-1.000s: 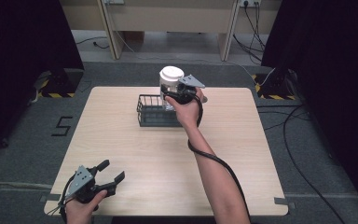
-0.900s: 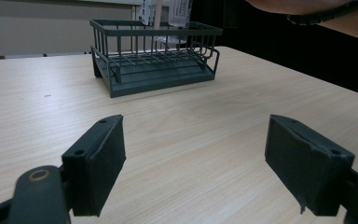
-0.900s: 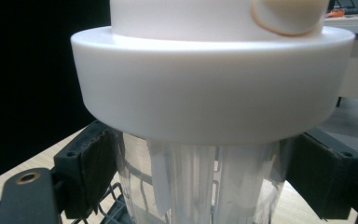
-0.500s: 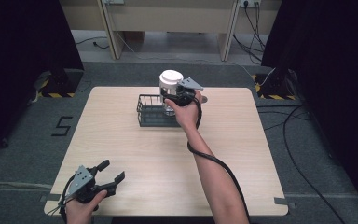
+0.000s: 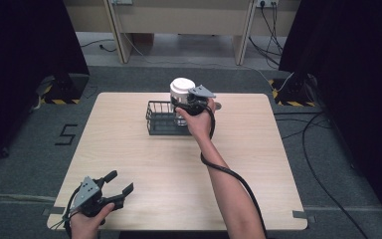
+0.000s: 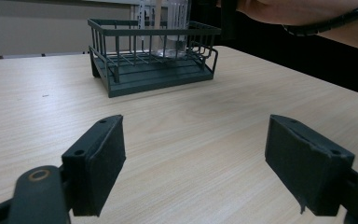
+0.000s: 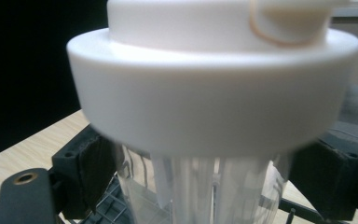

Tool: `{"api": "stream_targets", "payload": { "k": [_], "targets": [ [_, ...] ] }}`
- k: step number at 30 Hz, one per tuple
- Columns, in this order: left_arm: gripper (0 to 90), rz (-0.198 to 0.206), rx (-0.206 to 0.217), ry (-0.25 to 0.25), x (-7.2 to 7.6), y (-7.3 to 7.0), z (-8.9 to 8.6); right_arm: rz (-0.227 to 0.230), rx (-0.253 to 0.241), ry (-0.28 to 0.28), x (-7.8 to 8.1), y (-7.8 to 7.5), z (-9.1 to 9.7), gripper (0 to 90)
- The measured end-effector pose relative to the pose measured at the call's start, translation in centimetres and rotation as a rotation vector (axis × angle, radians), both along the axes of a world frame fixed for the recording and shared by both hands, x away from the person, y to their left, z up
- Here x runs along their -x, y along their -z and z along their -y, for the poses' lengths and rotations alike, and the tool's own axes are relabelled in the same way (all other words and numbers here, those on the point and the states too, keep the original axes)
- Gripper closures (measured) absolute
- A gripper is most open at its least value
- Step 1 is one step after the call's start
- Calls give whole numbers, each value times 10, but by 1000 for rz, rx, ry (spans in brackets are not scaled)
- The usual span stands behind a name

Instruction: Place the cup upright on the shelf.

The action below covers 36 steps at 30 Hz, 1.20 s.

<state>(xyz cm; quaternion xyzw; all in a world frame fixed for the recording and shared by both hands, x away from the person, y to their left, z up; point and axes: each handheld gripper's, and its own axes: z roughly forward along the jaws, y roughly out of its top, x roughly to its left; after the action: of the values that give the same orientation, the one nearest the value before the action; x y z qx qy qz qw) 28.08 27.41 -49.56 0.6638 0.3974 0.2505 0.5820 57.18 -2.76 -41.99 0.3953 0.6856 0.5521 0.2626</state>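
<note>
Right gripper [image 5: 184, 107] at far centre of the wooden table [image 5: 129, 149], jaws pinching a clear plastic tumbler [image 7: 200, 191] just under its wide white lid [image 5: 182, 88]. In the right gripper view the two black pads press the ribbed clear wall from both sides, lid [image 7: 214, 93] looming above them. Tumbler stands upright, its lower part down inside the dark wire basket [image 5: 164, 119], at the basket's right end. Whether its base touches the basket floor cannot be told. In the left gripper view the basket [image 6: 151, 56] sits far ahead on the table, the clear cup body [image 6: 165, 28] visible through the wires, the person's right forearm [image 6: 307, 14] crossing the top right.

Left gripper [image 5: 114, 191] rests at the near left corner of the table, held in the left hand [image 5: 87, 224], jaws spread wide with nothing between them, well apart from the basket. A black cable [image 5: 229, 174] trails along the right forearm.
</note>
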Motion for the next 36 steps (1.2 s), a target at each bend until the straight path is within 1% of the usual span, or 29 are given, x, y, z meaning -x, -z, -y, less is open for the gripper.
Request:
{"api": "stream_targets", "payload": {
  "k": [2, 3, 7, 9, 13, 16, 18, 21, 26, 27, 28, 36],
  "targets": [
    [195, 0, 0, 0, 0, 0, 0, -2, 0, -2, 0, 0, 0, 145],
    [195, -1, 1, 0, 0, 0, 0, -10, 6, -14, 1, 0, -1, 135],
    [195, 0, 1, 0, 0, 0, 0, -13, 6, -17, 3, 0, -1, 134],
    [195, 0, 0, 0, 0, 0, 0, -16, 3, -21, 5, -1, -1, 114],
    [195, 0, 1, 0, 0, 0, 0, -12, -4, -7, 7, -2, 1, 125],
    [195, 0, -3, 1, 0, 0, 0, -14, 0, -16, 8, -2, 3, 119],
    [195, 0, -3, 1, 0, 0, 0, -7, 3, -14, 9, -2, 4, 120],
    [195, -1, -4, 0, -1, 0, 1, -14, 4, -13, 12, -4, 4, 118],
    [195, -1, -3, 0, -1, 0, 0, -13, 8, -9, 14, -5, 6, 117],
    [195, -1, -3, -1, -1, 0, 0, -7, 12, -9, 14, -5, 7, 116],
    [195, -1, -3, -1, 0, 0, 0, -15, 9, -7, 16, -5, 7, 113],
    [195, 0, -5, 1, -1, 0, 2, -10, 14, -6, 23, -6, 14, 116]
  ]
}}
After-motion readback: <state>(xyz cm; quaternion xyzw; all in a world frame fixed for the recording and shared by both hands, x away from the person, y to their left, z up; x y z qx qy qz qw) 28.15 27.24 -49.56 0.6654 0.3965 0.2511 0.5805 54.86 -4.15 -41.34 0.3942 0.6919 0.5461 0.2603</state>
